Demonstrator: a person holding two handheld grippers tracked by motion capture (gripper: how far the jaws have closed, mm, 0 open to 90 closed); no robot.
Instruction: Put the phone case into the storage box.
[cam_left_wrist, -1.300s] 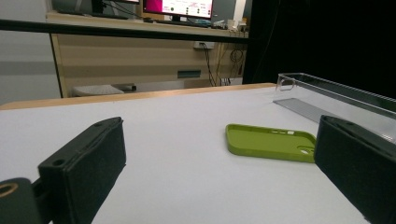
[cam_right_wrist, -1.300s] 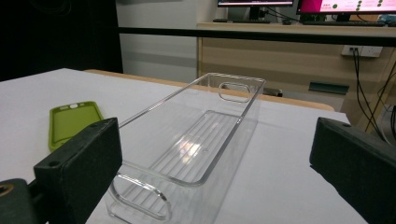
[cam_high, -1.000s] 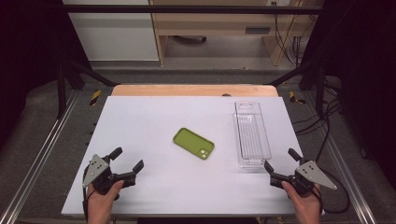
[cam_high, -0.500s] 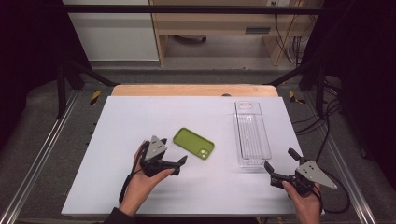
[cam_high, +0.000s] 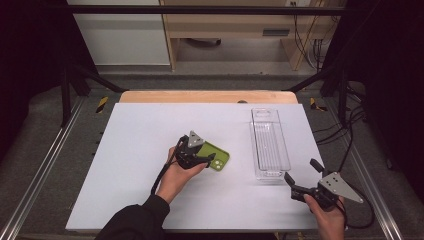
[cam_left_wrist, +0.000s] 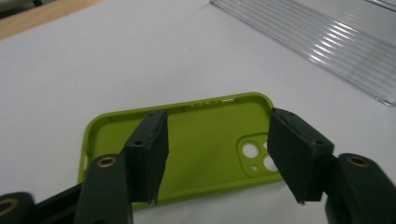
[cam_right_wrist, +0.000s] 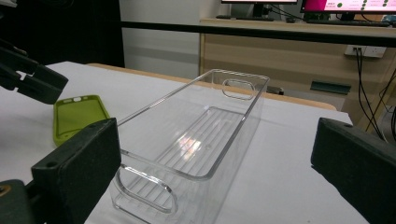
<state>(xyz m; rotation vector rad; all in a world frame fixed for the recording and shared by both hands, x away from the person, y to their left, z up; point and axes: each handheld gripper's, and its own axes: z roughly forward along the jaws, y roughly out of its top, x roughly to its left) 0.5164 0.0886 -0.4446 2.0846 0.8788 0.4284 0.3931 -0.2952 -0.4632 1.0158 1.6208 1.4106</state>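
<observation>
A lime-green phone case (cam_high: 220, 159) lies inside-up near the middle of the white table (cam_high: 140, 145). My left gripper (cam_high: 208, 159) hovers over the case's near end, open. In the left gripper view the case (cam_left_wrist: 210, 140) lies between and below the two spread jaws of the left gripper (cam_left_wrist: 217, 122), camera cut-out to the right; I cannot tell whether the jaws touch it. A clear plastic bin (cam_high: 270, 145) stands to the right, empty. My right gripper (cam_high: 301, 170) rests open at the bin's near end, holding nothing.
In the right gripper view the bin (cam_right_wrist: 201, 135) runs lengthwise away from the open right gripper (cam_right_wrist: 219, 140), with the green case (cam_right_wrist: 77, 116) and the left gripper (cam_right_wrist: 28, 79) off to its left. A wooden strip (cam_high: 207, 96) borders the table's far edge.
My left gripper has travelled from the table's front left corner forward and right, ending over the green case. The right gripper, case and bin have stayed put.
</observation>
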